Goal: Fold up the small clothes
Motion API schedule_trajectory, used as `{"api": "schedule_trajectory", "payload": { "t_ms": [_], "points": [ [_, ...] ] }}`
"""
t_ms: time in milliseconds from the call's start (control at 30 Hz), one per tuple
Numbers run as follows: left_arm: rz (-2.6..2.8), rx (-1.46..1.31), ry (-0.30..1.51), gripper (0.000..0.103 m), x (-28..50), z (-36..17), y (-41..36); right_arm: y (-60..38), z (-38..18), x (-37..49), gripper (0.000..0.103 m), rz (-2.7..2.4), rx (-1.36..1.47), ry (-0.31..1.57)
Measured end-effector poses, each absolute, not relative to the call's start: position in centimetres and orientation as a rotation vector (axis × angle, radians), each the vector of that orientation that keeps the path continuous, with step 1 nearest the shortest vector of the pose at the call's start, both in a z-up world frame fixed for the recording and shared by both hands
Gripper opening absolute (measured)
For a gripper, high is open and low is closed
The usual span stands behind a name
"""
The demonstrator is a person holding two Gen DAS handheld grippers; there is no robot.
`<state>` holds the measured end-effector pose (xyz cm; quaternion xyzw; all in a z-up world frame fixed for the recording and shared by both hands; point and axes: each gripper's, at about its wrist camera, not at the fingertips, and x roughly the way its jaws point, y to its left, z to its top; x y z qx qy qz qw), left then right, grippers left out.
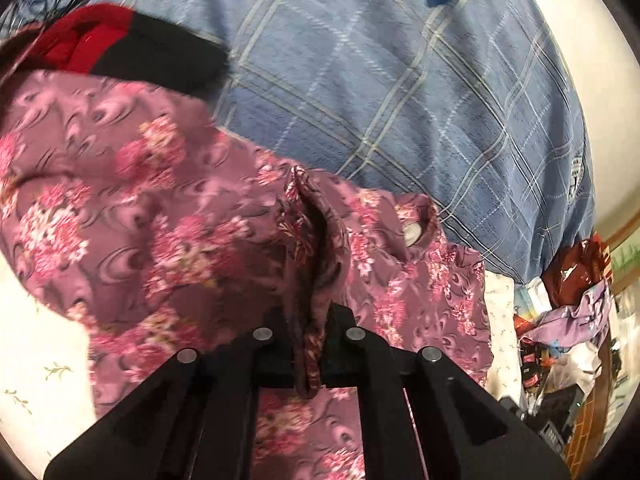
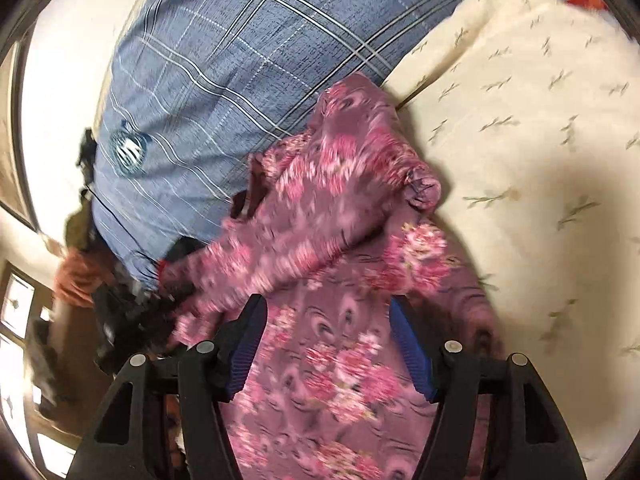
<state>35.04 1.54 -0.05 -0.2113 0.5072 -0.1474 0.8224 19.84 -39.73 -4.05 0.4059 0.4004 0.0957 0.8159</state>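
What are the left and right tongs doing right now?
Left tongs: closed, pinching a fold of the floral garment.
Right tongs: open over the floral garment, gripping nothing.

We find the floral garment [image 1: 168, 216] lying on the bedsheet [image 2: 520, 168], its far edge against the checked pillow [image 1: 380, 80] behind it; a knitted item [image 1: 120, 48] sits on its left corner.

Bright, warm indoor light w/ soft shadows on the cream sheet [image 2: 520, 128]. Floral cloth [image 2: 304, 240] left of it is motion-smeared (esp. right-wrist view). Fisheye bends edges, dark corners.
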Motion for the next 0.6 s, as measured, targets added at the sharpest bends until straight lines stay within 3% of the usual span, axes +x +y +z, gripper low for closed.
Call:
{"api": "schedule_trajectory", "payload": {
  "t_ms": [300, 333, 367, 500, 600],
  "points": [
    [-0.326, -0.492, 1.110, 0.004, 35.6, -0.4, 1.9, -40.6, -6.7, 24.1, 0.064, 0.132, 1.190, 0.709],
    [-0.330, -0.489, 1.111, 0.004, 35.4, -0.4, 2.0, -40.9, -6.5, 24.5, 0.050, 0.122, 1.185, 0.698],
    [-0.333, -0.483, 1.114, 0.005, 35.3, -0.4, 2.0, -41.4, -6.3, 24.5, 0.005, 0.118, 1.171, 0.684],
    [-0.328, -0.460, 1.189, 0.005, 34.8, -3.2, 1.3, -43.9, -4.6, 22.4, 0.003, 0.041, 1.091, 0.597],
    [-0.306, -0.460, 1.219, 0.007, 34.6, -5.3, 1.1, -44.7, -7.2, 22.2, 0.004, -0.031, 1.017, 0.742]
  ]
}}
